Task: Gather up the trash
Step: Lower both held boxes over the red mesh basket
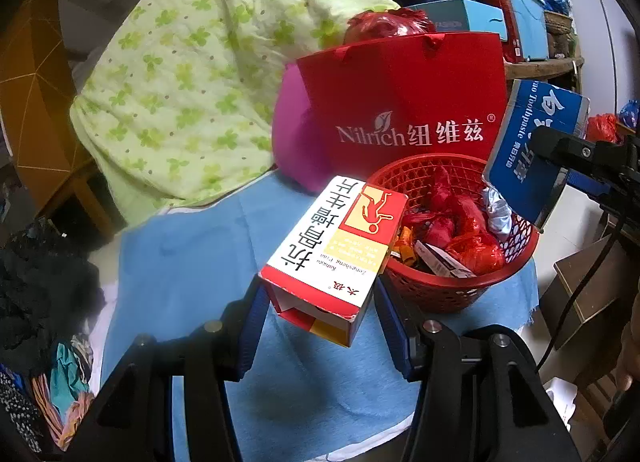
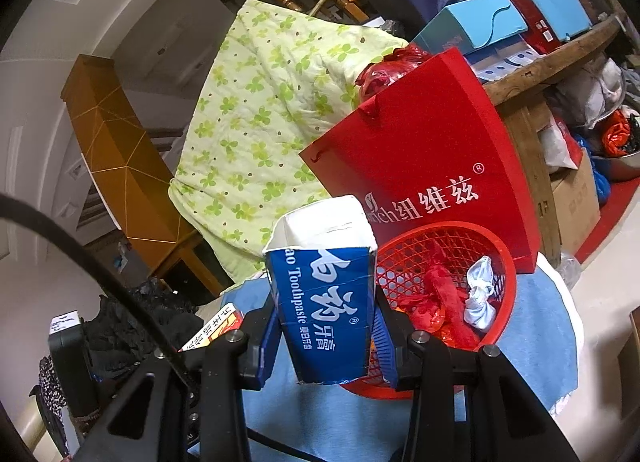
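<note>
A: Two boxes in hand: the left gripper (image 1: 320,302) clamps the red-and-white medicine box (image 1: 334,252), the right gripper (image 2: 326,336) pinches the blue toothpaste box (image 2: 326,302).

B: And the red basket (image 1: 448,290)?

A: At two o'clock past the left fingers, one o'clock past the right, on the blue cloth (image 1: 192,262).

B: I'd carry each box over the rim before releasing, clear of the red bag (image 1: 404,102) behind

medicine box (image 1: 340,250), toothpaste box (image 2: 326,310), red basket (image 1: 460,286)
</note>
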Motion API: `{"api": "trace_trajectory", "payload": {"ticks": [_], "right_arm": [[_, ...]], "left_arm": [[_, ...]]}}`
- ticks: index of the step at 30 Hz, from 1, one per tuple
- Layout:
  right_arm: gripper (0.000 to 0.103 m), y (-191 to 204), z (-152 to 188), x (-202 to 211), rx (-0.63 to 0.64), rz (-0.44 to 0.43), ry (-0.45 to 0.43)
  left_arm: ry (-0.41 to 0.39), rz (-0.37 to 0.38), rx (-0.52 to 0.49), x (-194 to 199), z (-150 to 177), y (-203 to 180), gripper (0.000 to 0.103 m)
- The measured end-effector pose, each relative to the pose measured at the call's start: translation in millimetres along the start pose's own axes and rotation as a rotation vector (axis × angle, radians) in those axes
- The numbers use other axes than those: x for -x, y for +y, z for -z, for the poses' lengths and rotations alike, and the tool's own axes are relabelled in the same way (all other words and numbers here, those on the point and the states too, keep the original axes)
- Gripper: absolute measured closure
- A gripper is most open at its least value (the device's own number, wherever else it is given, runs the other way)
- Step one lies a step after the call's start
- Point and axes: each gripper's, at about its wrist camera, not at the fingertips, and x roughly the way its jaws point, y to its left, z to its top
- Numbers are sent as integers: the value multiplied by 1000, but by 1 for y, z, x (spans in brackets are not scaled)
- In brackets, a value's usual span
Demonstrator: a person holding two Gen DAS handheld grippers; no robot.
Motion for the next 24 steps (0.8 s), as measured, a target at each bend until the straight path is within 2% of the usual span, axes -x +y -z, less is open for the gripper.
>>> {"api": "trace_trajectory", "payload": {"ticks": [24], "right_arm": [[59,-4,2,9,-19,17,-16]], "left_arm": [[-11,29,-37,-2,-5,-15,48]]}}
